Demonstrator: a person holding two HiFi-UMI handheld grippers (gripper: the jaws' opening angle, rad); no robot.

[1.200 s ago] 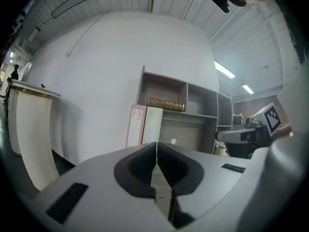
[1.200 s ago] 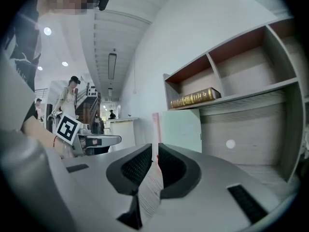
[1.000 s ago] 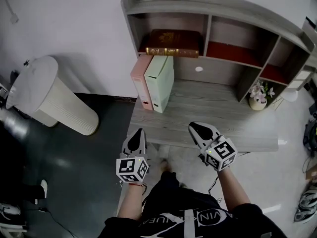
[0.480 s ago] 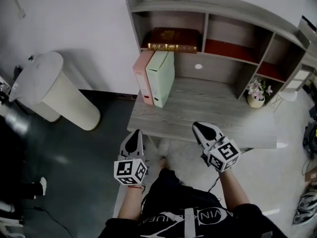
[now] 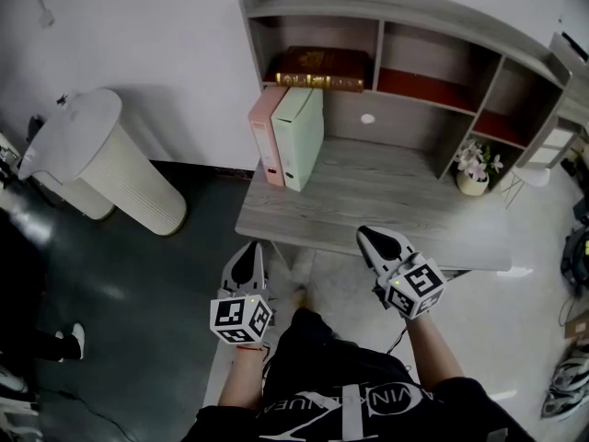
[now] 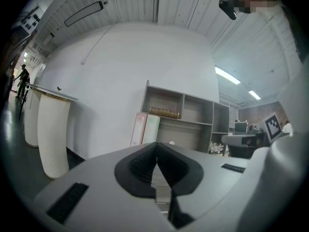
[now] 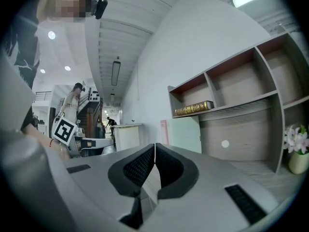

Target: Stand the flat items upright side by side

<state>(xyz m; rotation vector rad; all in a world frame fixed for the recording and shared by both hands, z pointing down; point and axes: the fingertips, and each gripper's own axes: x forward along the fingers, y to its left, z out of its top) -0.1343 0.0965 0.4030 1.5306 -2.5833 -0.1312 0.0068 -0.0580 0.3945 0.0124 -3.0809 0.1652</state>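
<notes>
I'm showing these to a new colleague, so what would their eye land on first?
Probably the pink binder and pale green binder, standing upright side by side at the left end of the desk, below a brown book lying flat in the top-left cubby. Next come the left gripper and right gripper, both shut and empty, at the desk's near edge, and the white ribbed column on the floor to the left.

Two binders are stood upright side by side at the rear left corner of the desk [image 5: 386, 212], the left binder [image 5: 266, 138] touching the right binder [image 5: 302, 140]. Above them, a book [image 5: 319, 68] is laid flat in the leftmost compartment of the hutch [image 5: 386, 5]. A flower pot [image 5: 473, 173] is set near the rear right corner. A pedestal [image 5: 110, 175] is placed on the floor, left of the desk.
</notes>
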